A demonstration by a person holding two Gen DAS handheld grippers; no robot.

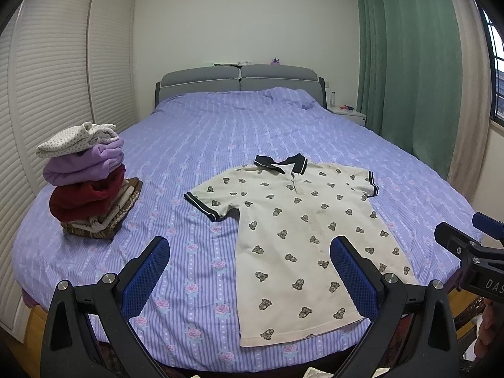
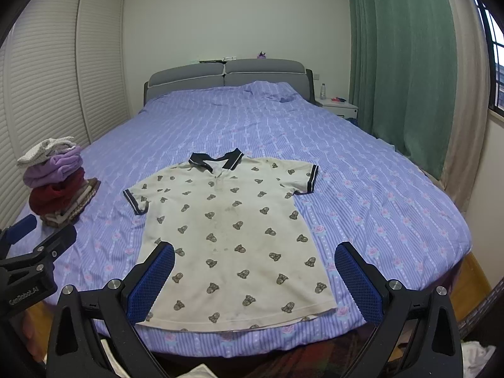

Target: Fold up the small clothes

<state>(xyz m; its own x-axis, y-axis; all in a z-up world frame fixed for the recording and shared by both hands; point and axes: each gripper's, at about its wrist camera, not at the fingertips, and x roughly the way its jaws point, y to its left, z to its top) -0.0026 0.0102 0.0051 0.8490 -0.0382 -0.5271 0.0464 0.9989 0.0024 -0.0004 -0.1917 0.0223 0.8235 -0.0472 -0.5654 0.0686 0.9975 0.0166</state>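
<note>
two scraps of lettering could be read, both in white on black gripper bodies. in the left wrist view, the right gripper (image 1: 466,236) showed at the far right, beyond the right-hand finger, and its housing carried "das", cut off by the frame edge. in the right wrist view, the left gripper (image 2: 41,230) stood at the far left, outside the left-hand finger, and its body bore "genrobot.ai", tilted upward. the polo shirt (image 2: 233,236) between the fingers carried only small bear figures, with no legible words.
</note>
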